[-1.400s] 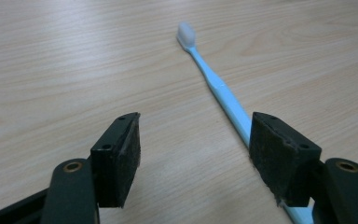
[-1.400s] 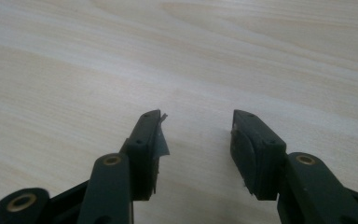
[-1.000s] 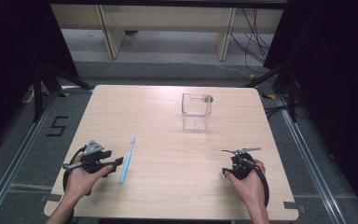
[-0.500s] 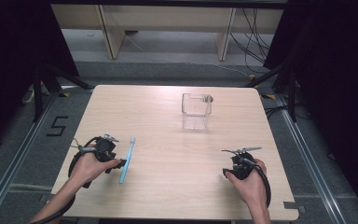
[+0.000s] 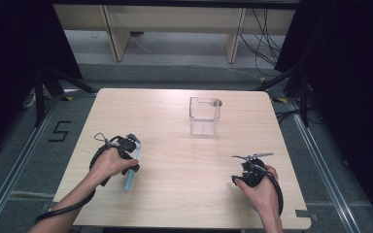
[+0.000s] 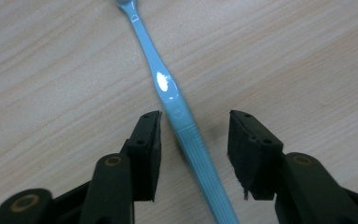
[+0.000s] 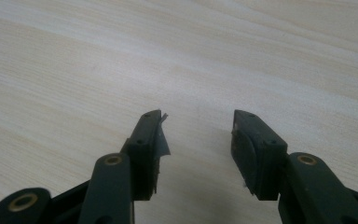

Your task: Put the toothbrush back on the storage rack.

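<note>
A light blue toothbrush [image 5: 130, 177] lies on the wooden table [image 5: 184, 204] at the front left. My left gripper [image 5: 132, 154] is over its upper part. In the left gripper view the toothbrush handle [image 6: 177, 105] runs between the two black jaws of my left gripper [image 6: 195, 123], closer to the left pad [image 6: 153, 149]. The jaws have just been closing, and a gap still shows on the right side. My right gripper [image 5: 250, 162] rests at the front right. Seen in its own view, the right gripper [image 7: 196, 123] stands open over bare wood.
A clear square container [image 5: 204, 115] stands on the far middle of the table, well away from both hands. Dark floor and metal rails surround the table; a shelf unit [image 5: 175, 29] stands behind it.
My left hand has moved right, from beside the toothbrush to over it. The right hand has stayed where it was.
</note>
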Demonstrator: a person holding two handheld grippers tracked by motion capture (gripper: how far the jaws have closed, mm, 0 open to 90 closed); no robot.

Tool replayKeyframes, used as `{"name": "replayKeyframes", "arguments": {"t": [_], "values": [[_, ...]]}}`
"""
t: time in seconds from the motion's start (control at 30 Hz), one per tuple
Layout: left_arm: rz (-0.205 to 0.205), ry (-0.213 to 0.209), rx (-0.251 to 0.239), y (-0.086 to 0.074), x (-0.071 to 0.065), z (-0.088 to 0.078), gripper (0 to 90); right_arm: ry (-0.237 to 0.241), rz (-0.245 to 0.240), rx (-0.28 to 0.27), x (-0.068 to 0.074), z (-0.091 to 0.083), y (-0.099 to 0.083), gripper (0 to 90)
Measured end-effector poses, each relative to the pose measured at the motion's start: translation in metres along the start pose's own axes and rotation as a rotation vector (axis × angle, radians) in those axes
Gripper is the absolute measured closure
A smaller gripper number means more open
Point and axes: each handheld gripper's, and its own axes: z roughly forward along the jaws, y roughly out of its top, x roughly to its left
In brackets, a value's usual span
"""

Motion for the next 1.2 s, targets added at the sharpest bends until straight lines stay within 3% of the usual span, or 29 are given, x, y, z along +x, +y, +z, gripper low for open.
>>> {"name": "replayKeyframes", "arguments": {"t": [0.23, 0.33, 0.57, 0.73, 0.9, 0.97, 1.03, 1.07, 1.1, 1.2], "values": [[0.005, 0.004, 0.021, 0.0020, 0.0008, 0.0039, 60.4, 0.005, 0.000, 0.004, 0.0011, 0.0002, 0.0003, 53.6], [0.012, 0.011, 0.056, 0.0032, 0.0012, 0.0044, 62.2, 0.007, 0.004, 0.003, 0.0015, 0.0008, 0.0003, 53.5], [0.013, 0.019, 0.054, 0.0030, 0.0007, 0.0059, 64.1, 0.003, -0.002, -0.005, 0.0003, 0.0000, 0.0006, 53.8], [0.057, 0.037, 0.072, 0.0040, -0.0010, 0.0052, 68.2, 0.002, 0.001, -0.004, 0.0004, -0.0001, 0.0004, 53.9], [0.082, 0.022, 0.076, 0.0035, -0.0036, 0.0055, 74.5, 0.005, -0.001, -0.006, 0.0010, 0.0003, 0.0006, 54.3], [0.113, 0.027, 0.085, 0.0034, -0.0033, 0.0049, 77.2, -0.001, -0.026, -0.019, -0.0009, 0.0014, 0.0008, 54.5], [0.120, 0.030, 0.084, 0.0030, -0.0034, 0.0049, 77.7, 0.009, -0.018, -0.010, -0.0011, 0.0023, 0.0008, 54.7], [0.125, 0.026, 0.079, 0.0028, -0.0031, 0.0052, 77.8, 0.003, -0.037, -0.025, -0.0014, 0.0026, 0.0007, 54.7], [0.133, 0.020, 0.076, 0.0024, -0.0023, 0.0052, 77.9, 0.007, -0.002, -0.004, 0.0013, 0.0016, 0.0004, 54.8], [0.153, -0.001, 0.095, 0.0024, 0.0012, 0.0029, 78.0, 0.011, -0.038, -0.022, 0.0000, 0.0036, 0.0008, 54.9]]}}
